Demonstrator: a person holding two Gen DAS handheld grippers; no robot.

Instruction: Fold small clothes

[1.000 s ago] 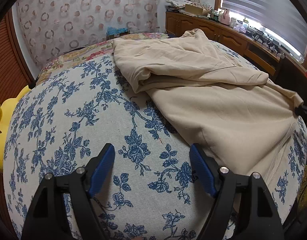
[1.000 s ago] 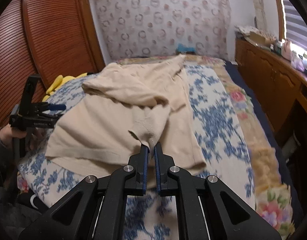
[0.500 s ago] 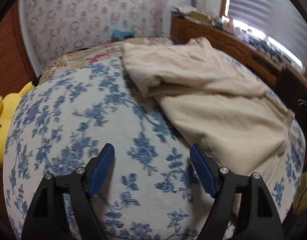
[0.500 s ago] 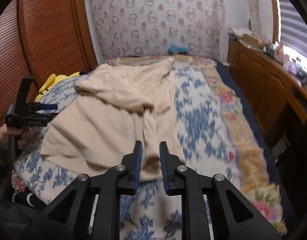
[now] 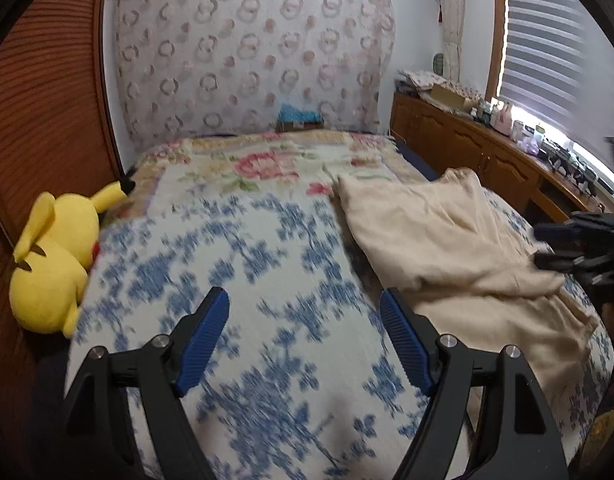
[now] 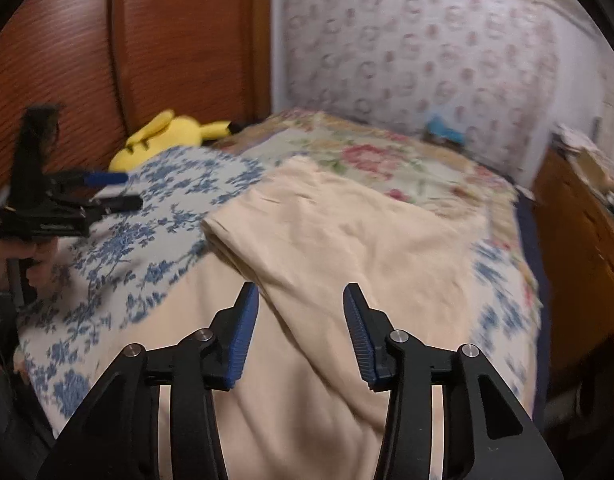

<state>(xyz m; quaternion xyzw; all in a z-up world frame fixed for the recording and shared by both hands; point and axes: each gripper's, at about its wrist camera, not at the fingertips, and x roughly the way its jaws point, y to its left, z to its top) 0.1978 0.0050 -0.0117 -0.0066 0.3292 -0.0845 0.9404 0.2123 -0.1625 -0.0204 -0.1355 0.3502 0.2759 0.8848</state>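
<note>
A beige garment (image 6: 347, 256) lies partly folded on the blue-flowered bedspread (image 6: 155, 216). In the left wrist view the beige garment (image 5: 459, 248) lies to the right on the bedspread (image 5: 267, 264). My left gripper (image 5: 305, 340) is open and empty above bare bedspread, left of the garment. It also shows in the right wrist view (image 6: 111, 190) at the far left. My right gripper (image 6: 299, 332) is open and empty, just above the garment's near part. It appears blurred at the right edge of the left wrist view (image 5: 563, 246).
A yellow plush toy (image 5: 55, 264) lies at the bed's left edge by a wooden slatted wall (image 5: 39, 92). A patterned headboard cover (image 5: 251, 60) stands behind. A wooden cabinet (image 5: 487, 160) with clutter runs along the right under a window.
My right gripper has let go of the garment's edge and opened wide. Both grippers have lifted and tilted up toward the head of the bed. The left stays open.
</note>
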